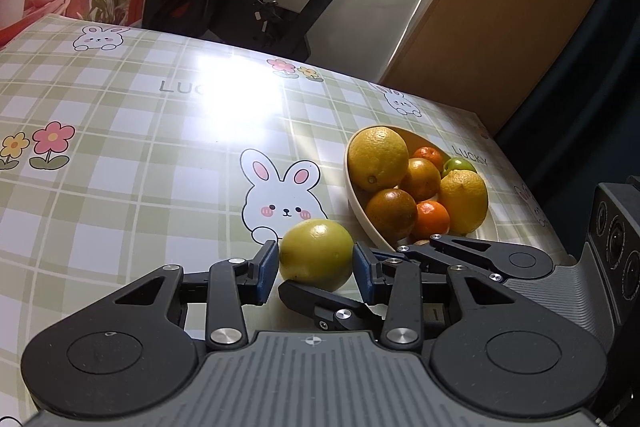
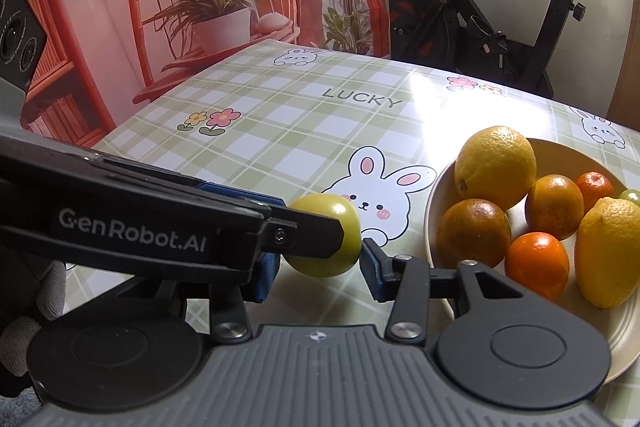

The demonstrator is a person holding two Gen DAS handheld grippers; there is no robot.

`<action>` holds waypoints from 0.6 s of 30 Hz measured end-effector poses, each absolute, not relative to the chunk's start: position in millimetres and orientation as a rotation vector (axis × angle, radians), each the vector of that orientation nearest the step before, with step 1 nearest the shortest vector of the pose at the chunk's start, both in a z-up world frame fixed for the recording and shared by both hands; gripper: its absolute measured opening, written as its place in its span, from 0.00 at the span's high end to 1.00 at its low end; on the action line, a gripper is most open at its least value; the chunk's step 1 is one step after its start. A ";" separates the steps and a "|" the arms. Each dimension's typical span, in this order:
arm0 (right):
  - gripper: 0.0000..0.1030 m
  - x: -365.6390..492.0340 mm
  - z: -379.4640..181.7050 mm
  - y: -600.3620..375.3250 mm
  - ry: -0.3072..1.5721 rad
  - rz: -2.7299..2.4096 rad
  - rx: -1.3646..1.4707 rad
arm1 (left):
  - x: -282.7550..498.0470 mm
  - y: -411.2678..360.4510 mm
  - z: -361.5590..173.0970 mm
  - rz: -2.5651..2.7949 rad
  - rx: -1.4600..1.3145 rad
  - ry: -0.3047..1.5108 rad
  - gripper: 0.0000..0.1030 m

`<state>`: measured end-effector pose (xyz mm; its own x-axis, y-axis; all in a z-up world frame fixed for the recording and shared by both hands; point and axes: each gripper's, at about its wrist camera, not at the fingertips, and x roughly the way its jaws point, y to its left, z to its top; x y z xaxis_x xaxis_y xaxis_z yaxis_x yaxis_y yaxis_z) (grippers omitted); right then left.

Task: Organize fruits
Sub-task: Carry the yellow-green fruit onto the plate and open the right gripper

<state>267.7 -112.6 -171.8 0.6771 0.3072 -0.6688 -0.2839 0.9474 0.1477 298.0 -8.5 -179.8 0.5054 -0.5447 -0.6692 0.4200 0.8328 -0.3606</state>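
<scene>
A yellow-green citrus fruit [image 1: 316,253] [image 2: 320,211] sits low over the checked tablecloth [image 1: 120,147], just left of a cream bowl [image 1: 359,215] [image 2: 560,149]. The bowl holds several fruits: big yellow lemons [image 1: 378,158], brownish oranges, small tangerines and a green one. My left gripper [image 1: 316,263] is shut on the loose fruit, its blue pads pressed on both sides. My right gripper [image 2: 320,271] closes on the same fruit from the bowl side, pads against its flanks. In the right wrist view a left finger [image 2: 312,229] crosses the fruit's front; in the left wrist view a right finger [image 1: 312,301] lies under it.
An exercise bike [image 1: 280,7] [image 2: 480,19] stands behind the table's far edge. A brown door panel [image 1: 500,7] is at the back right. A printed backdrop with a red chair and plant [image 2: 200,7] hangs on the left. A gloved hand [image 2: 40,291] holds the left gripper.
</scene>
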 end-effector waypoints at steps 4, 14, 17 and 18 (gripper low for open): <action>0.55 260.6 -165.5 -118.0 0.732 0.330 0.048 | 292.6 -14.7 -171.1 -0.579 -0.143 0.851 0.59; 0.55 238.2 -152.4 -141.4 0.669 0.314 0.103 | 278.0 -36.3 -150.2 -0.593 -0.086 0.835 0.59; 0.55 230.6 -150.7 -152.2 0.652 0.298 0.134 | 274.4 -49.7 -146.1 -0.606 -0.055 0.834 0.59; 0.55 228.5 -150.5 -155.7 0.647 0.292 0.141 | 274.0 -53.7 -145.3 -0.611 -0.046 0.834 0.59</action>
